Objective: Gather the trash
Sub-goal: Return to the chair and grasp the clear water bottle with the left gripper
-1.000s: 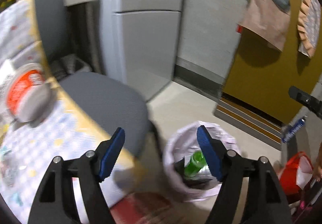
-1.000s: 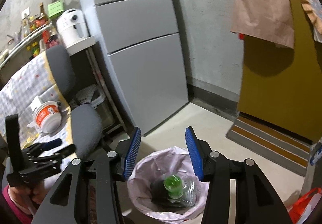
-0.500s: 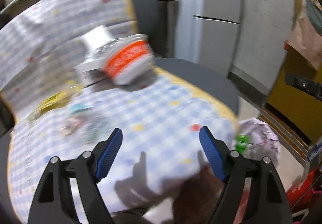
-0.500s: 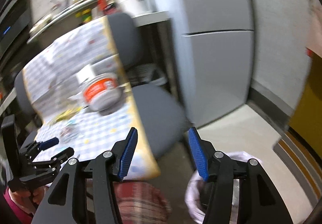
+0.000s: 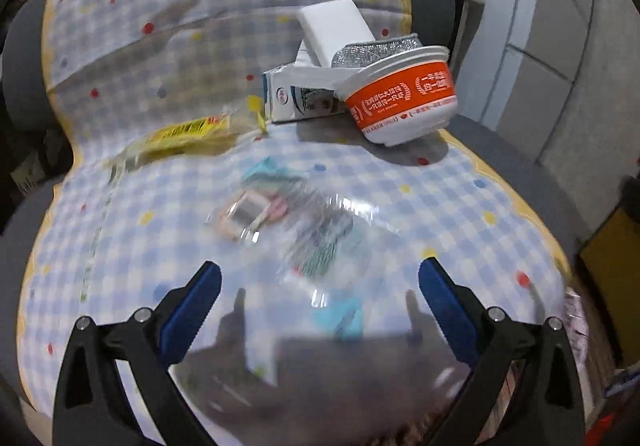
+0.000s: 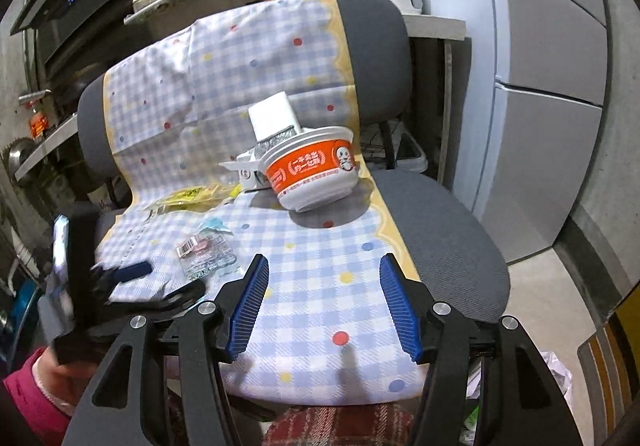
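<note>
**Both grippers empty over littered chair seat**

Left gripper (image 5: 320,294) hung over the blue-and-white checked cloth with coloured dots (image 6: 320,270) that covered the grey office chair (image 6: 440,238). Its jaws were opening, very wide apart, nothing between the blue pads. Right gripper (image 6: 324,302) was above the near edge of the same cloth, jaws opening at a moderate gap, nothing gripped.

Trash lay on the seat. An orange-and-white instant noodle bowl with peeled foil lid (image 6: 314,173) sat tilted near the back of the seat, propped against a white-and-blue opened carton (image 5: 296,97). A white rectangular box-like piece (image 5: 334,27) stood behind them against the backrest. A flat yellow printed wrapper (image 5: 184,133) lay left of the carton. Small clear plastic wrappers with pink and teal print (image 6: 206,252) sat mid-seat, just ahead of the left gripper; blurred in the left wrist view.

In the right wrist view the left gripper appeared at far left, held by a hand in a pink sleeve (image 6: 32,398). Grey refrigerator (image 6: 540,85) stood right of the chair.
</note>
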Available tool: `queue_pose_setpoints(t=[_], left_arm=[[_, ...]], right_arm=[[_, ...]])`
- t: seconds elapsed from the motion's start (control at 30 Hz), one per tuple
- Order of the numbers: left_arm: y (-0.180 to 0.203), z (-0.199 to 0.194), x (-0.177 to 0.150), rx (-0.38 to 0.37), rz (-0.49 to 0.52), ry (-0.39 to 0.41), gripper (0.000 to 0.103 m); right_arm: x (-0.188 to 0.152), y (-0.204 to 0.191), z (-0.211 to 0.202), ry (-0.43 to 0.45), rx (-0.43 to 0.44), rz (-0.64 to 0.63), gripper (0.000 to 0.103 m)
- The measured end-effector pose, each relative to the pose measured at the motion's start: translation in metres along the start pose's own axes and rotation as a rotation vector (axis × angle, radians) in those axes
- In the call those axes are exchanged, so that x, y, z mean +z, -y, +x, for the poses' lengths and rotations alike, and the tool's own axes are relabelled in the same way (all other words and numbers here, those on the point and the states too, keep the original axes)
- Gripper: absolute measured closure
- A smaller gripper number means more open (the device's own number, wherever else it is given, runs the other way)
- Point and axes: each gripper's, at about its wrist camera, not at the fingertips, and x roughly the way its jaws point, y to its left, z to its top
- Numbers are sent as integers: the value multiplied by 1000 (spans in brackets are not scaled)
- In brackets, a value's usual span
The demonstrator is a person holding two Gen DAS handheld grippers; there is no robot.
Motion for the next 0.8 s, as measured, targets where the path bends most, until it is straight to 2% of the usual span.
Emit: queue_pose_setpoints(t=[0.2,0.37,0.43,0.53,0.67,0.8], left_arm=[[20,50,35,185,-9,-70,7],[26,74,35,250,17,-151,7],[25,70,30,253,27,-146,7],[12,53,20,202,5,-162,7],[-27,24,-12,135,-32,-173,6],[-69,-2,-31,130,-58,-157,6]], right_arm=[[-8,9,4,-18,-23,23,44],[-13,22,8,-40,-33,59,44],[-14,25,8,-43,-29,66,43],[-14,24,10,-44,-20,60,43],[-16,16,11,-45,6,50,43],[-16,2,17,-53,36,25,43]])
